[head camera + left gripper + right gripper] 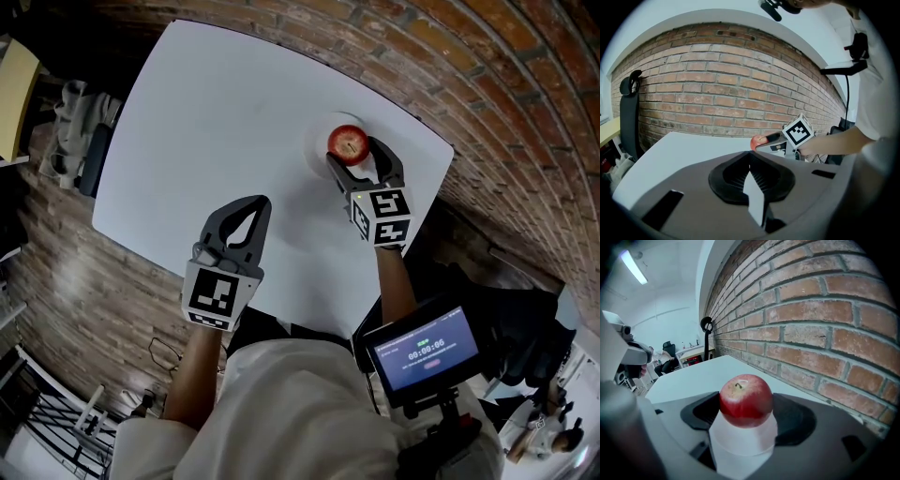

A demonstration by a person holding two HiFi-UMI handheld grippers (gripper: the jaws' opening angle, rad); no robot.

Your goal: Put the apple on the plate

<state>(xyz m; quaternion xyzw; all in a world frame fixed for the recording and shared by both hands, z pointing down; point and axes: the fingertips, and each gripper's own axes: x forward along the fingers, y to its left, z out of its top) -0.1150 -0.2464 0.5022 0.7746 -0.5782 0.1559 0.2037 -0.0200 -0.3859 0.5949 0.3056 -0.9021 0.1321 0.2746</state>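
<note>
A red apple (348,142) rests on a small white plate (314,142) near the far right edge of the white table (216,112). My right gripper (354,153) is open, one jaw on each side of the apple and a slight gap at both. In the right gripper view the apple (746,400) sits upright, stem up, on the plate (740,439) between the dark pads (794,420). My left gripper (260,202) is shut and holds nothing, hovering over the table's near edge. Its own view shows the closed jaws (752,176) and, beyond them, the apple (758,141).
A brick wall (825,310) runs close behind the plate along the table's far side. A device with a lit screen (427,352) hangs at my right hip. Clutter (80,131) lies off the table's left side on the brick floor (84,291).
</note>
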